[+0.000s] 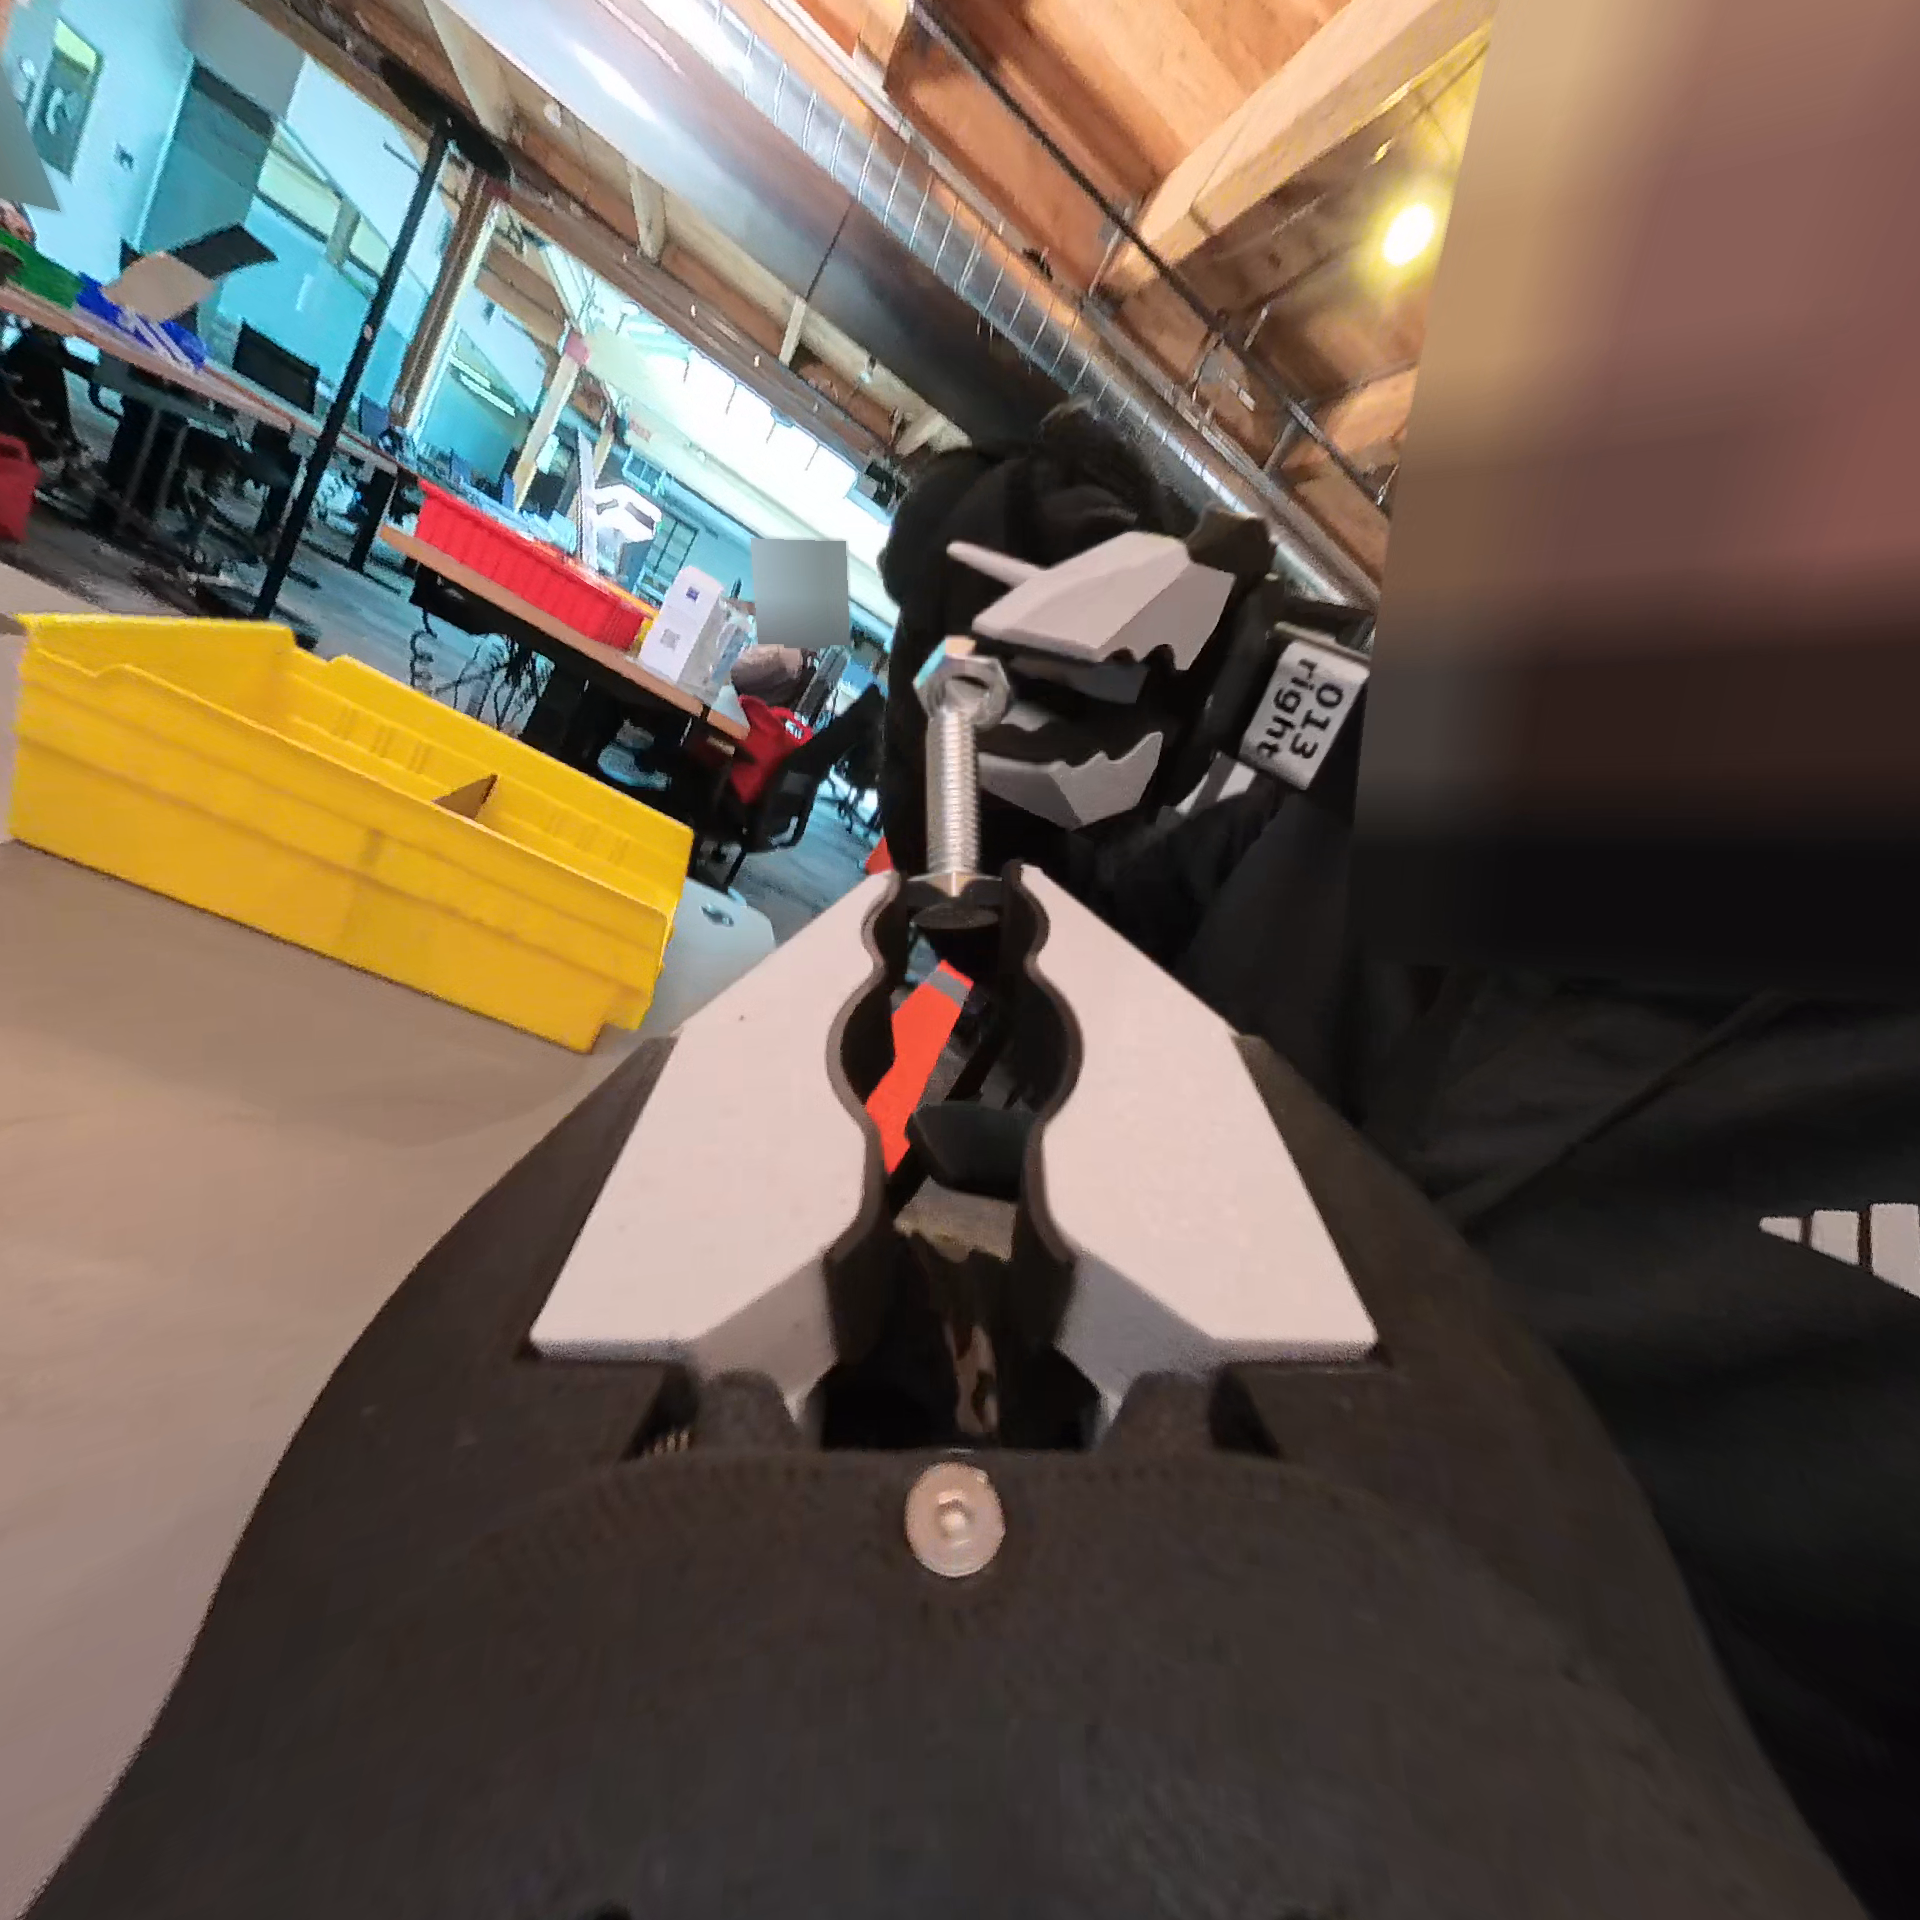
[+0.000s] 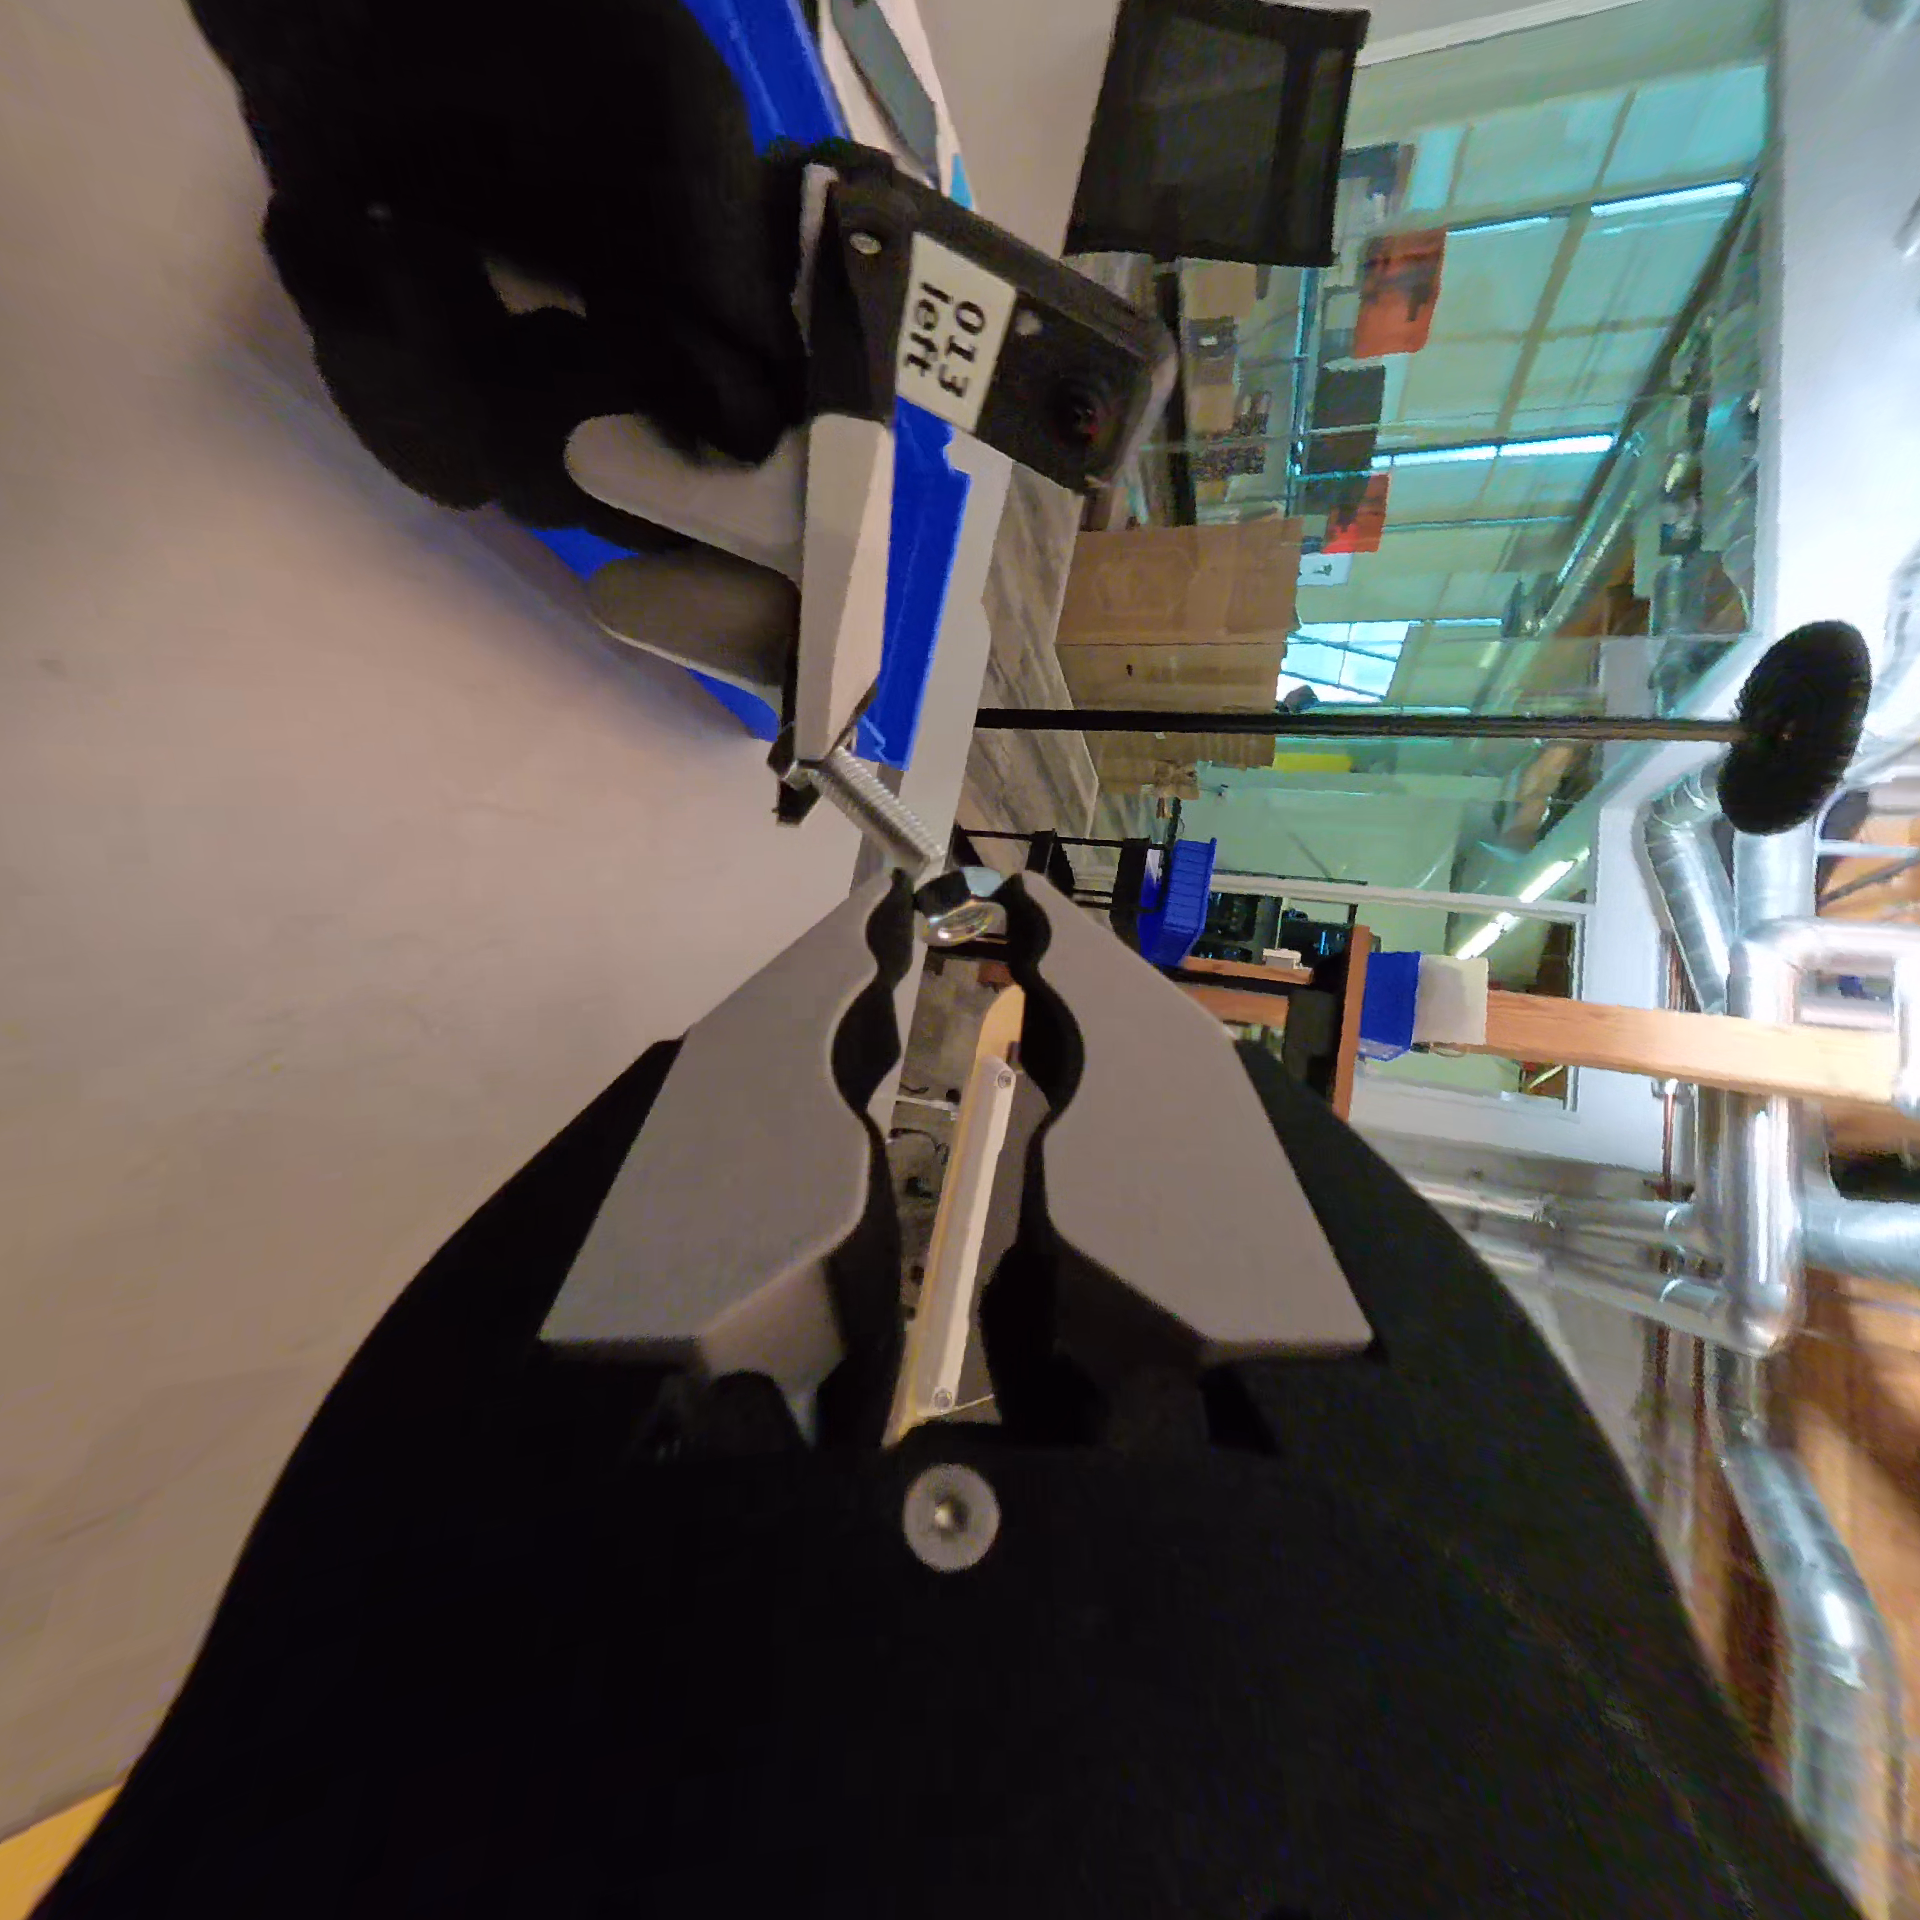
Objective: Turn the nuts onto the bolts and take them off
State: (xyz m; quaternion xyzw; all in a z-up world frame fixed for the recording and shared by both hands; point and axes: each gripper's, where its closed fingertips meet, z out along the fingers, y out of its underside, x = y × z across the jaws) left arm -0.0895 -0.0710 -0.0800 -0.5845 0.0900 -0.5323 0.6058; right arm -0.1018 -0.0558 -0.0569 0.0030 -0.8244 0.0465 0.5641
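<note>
Left claw point(image 1: 954, 896) clamps the threaded silver steel bolt point(image 1: 954, 774) by its head, steadying it; right claw point(image 2: 961, 909) pinches the silver hex nut point(image 2: 958, 906) at the tip, ready for turning.

Two grippers, alike: left gripper point(image 1: 956, 894) and right gripper point(image 2: 958, 902) each with pale grey wedge fingers point(image 1: 748, 1132), black scalloped inner pads, and a broad black textured body carrying one silver screw point(image 1: 953, 1519) at centre. White label with black writing on each housing (beside the round camera lens on the left one). Black fuzzy gloves point(image 2: 499, 239); dark sleeve point(image 1: 1662, 1195) with white stripes.
</note>
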